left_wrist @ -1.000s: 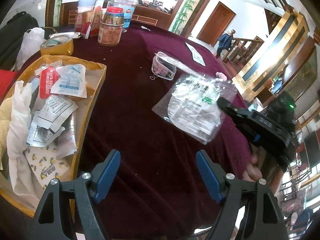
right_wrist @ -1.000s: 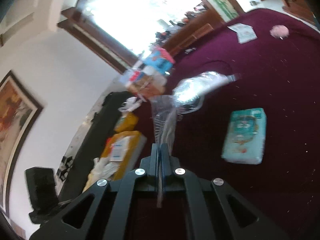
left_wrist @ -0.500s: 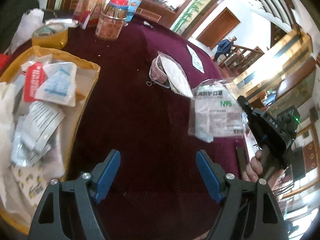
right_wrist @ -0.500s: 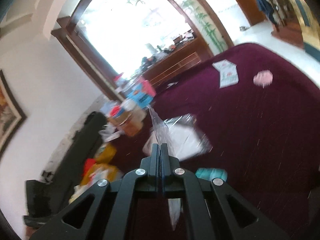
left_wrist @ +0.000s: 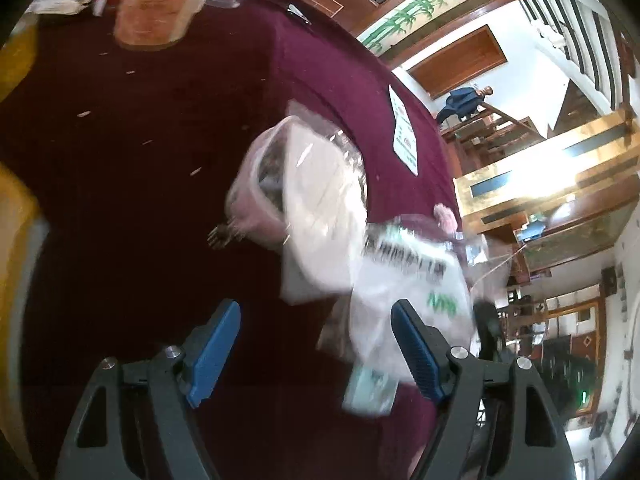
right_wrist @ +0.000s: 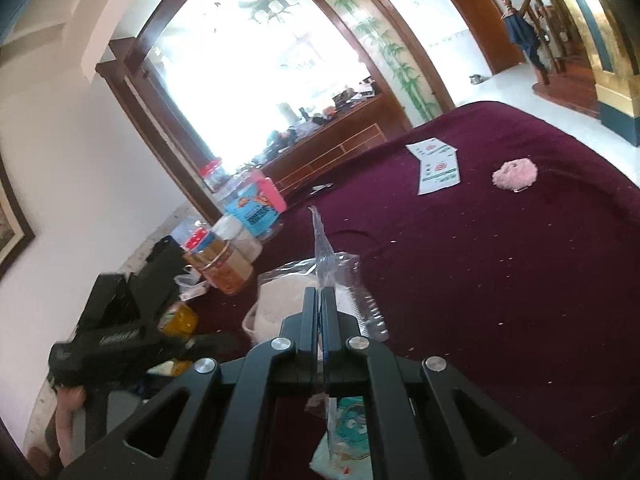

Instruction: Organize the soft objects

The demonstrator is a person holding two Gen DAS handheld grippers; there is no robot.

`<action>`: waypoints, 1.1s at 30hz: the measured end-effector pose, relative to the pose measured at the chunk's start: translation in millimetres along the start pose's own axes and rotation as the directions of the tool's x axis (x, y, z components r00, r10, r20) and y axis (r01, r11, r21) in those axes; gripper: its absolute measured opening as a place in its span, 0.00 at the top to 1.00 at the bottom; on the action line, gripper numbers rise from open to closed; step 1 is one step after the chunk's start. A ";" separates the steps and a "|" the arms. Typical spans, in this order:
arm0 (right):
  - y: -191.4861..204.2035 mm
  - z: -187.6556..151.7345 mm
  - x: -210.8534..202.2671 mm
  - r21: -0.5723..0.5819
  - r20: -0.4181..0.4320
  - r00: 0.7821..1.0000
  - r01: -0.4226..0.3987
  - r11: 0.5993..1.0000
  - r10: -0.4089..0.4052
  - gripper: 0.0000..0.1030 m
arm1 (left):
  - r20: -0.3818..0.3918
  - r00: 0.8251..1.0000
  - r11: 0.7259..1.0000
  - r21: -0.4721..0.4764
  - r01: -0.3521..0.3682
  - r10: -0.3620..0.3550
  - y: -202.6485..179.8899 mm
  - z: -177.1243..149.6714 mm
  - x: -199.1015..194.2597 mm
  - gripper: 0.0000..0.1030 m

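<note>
My right gripper point(right_wrist: 320, 292) is shut on the clear plastic bag of an N95 mask point(right_wrist: 325, 252). In the left wrist view the mask bag point(left_wrist: 408, 280) hangs blurred above the maroon table, just right of my open, empty left gripper point(left_wrist: 316, 340). A pink pouch point(left_wrist: 260, 188) with another clear packet point(left_wrist: 320, 216) on it lies ahead on the cloth. A teal tissue pack point(left_wrist: 370, 392) lies under the mask bag; it also shows in the right wrist view point(right_wrist: 348, 424). A pink fluffy ball point(right_wrist: 514, 174) sits far right.
Jars and a blue box point(right_wrist: 240, 240) stand at the far left of the maroon table point(right_wrist: 480, 280). A white leaflet point(right_wrist: 436, 164) lies near the far edge. A plastic jar point(left_wrist: 160, 12) stands at the back; the yellow tray's edge point(left_wrist: 16, 208) shows left.
The left gripper moved forward and right, away from the tray and closer to the pink pouch. The right gripper swung the mask bag lower and nearer the left gripper.
</note>
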State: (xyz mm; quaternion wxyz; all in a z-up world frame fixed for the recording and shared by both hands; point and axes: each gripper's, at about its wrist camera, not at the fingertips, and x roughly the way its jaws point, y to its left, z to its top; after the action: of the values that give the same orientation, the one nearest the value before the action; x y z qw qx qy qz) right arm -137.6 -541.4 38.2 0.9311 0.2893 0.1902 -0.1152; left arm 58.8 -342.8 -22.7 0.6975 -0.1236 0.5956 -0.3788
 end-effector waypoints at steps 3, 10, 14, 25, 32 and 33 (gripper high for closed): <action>-5.7 0.0 3.2 0.030 -0.018 1.000 0.000 1.000 0.001 0.99 | -0.014 1.000 1.000 -0.029 -0.011 0.011 -4.5 12.4 19.8 0.40; -6.9 1.2 -4.4 0.043 0.006 0.999 -0.033 0.999 0.033 0.99 | -0.048 0.998 0.996 -0.080 -0.043 0.040 10.3 14.0 37.5 0.97; -7.8 2.0 -10.5 0.061 0.031 0.995 -0.101 0.993 0.100 0.99 | -0.033 0.999 0.995 -0.101 -0.016 0.013 30.4 -3.5 2.9 0.98; 15.7 -3.2 -9.6 -0.022 0.018 0.986 -0.166 0.986 0.167 0.99 | 0.040 0.995 0.990 -0.108 0.092 -0.088 72.1 -91.7 -110.0 0.99; 30.4 -11.5 -3.9 -0.082 -0.015 0.981 -0.193 0.978 0.192 0.99 | 0.248 0.965 0.993 -0.055 0.104 -0.088 92.3 -103.0 -211.9 1.00; 34.0 -12.9 -3.9 -0.098 -0.017 0.980 -0.198 0.975 0.197 0.99 | 0.269 0.959 0.992 -0.061 0.110 -0.090 99.3 -105.0 -223.7 1.00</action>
State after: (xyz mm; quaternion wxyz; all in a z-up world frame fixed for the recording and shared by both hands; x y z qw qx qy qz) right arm -133.7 -506.1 46.9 0.9504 0.2605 0.1695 -0.0115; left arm -1.2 -94.6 53.0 0.7457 -0.2295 0.5037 -0.3709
